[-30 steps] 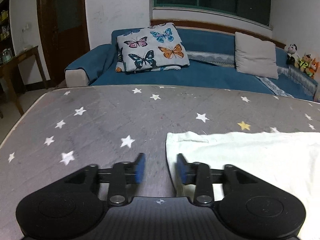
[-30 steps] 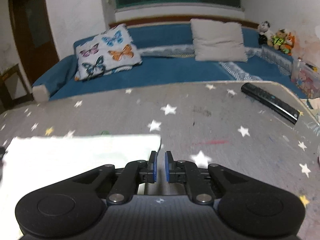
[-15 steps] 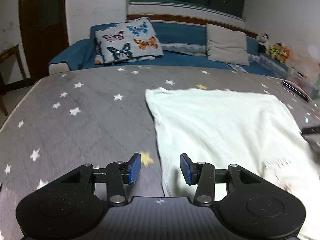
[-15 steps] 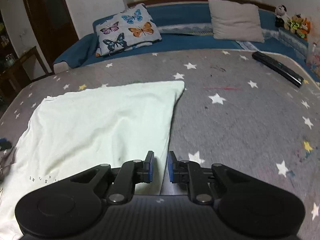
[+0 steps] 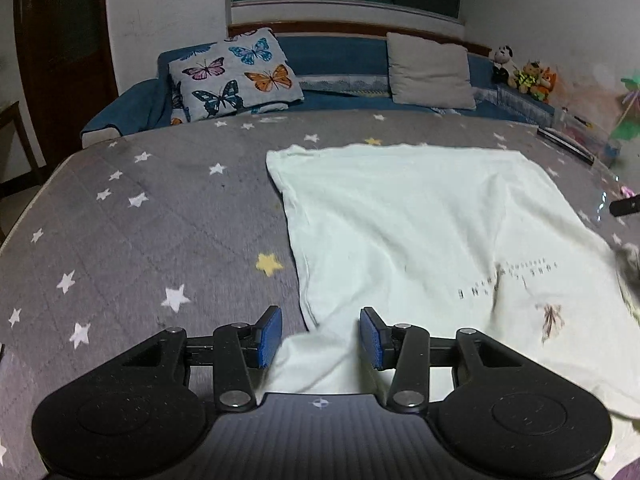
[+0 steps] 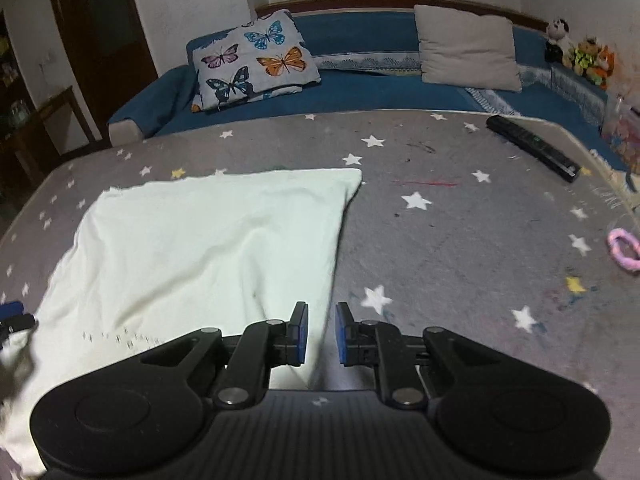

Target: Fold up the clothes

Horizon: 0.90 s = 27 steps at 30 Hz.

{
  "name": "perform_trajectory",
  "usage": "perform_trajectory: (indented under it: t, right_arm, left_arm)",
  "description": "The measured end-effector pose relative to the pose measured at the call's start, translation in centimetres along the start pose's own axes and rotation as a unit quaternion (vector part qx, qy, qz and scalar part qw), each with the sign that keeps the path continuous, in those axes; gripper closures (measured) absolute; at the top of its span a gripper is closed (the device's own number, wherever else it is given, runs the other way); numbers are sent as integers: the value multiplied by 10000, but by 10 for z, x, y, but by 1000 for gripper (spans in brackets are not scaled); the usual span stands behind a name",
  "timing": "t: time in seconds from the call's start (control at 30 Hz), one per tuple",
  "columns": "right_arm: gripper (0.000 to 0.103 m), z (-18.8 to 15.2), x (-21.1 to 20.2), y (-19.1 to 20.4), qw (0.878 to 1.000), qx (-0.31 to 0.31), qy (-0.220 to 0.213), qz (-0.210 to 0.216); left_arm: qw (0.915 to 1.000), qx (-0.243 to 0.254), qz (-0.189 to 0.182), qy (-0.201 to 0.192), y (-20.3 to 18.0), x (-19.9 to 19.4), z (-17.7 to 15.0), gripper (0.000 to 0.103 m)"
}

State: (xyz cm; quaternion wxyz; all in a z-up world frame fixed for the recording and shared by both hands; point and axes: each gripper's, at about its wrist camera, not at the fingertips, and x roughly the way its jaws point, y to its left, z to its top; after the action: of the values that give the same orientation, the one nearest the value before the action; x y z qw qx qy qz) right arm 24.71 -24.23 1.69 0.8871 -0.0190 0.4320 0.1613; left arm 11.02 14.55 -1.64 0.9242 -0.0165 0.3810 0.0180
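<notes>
The left hand-held gripper [image 5: 320, 336] has its blue-padded jaws standing about half apart, and a bunched corner of the pale cream cotton T-shirt [image 5: 420, 232] lies in the gap between them; neither pad presses on the cloth. The right hand-held gripper [image 6: 322, 334] has its jaws only narrowly apart, and the shirt's right edge runs into that slim gap; the blue pads do not appear to clamp the cloth.

The shirt lies spread flat on the grey star-printed counter [image 6: 440, 240], its small line of dark printed lettering [image 5: 508, 276] close to the near edge. A black rectangular remote control [image 6: 532, 148] lies well apart from the shirt, towards the counter's far right corner, and a pink ring-shaped hair tie [image 6: 624, 248] lies at the counter's right edge, nearer than the remote.

Beyond the shirt and past the counter's far edge stands a blue fabric sofa [image 6: 360, 92]. On it rest a grey cushion printed with coloured butterflies [image 6: 252, 60], a plain beige square cushion [image 6: 468, 48], and a row of small plush toys [image 6: 580, 52] at its right end.
</notes>
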Motion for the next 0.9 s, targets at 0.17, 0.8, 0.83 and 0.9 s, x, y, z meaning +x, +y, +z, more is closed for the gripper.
perform_trajectory:
  t: [0.17,0.8,0.83,0.9]
  right_arm:
    - [89,-9,0,-9,9999,160,2,-46]
    - [89,-26,35,-10,9987,436,-97,249]
    - [89,-27,36,-8,9988,401,-110,256]
    - [89,-29,36,-3,9992,289,-162,230]
  left_arm:
    - [10000,9,-10,78,2,0,-9,78]
    - [9994,-329,65,4,6,17,24,77]
    - [9994,-328,70,35,6,21,24,77]
    - [9994,-327,81,95,5,28,23,77]
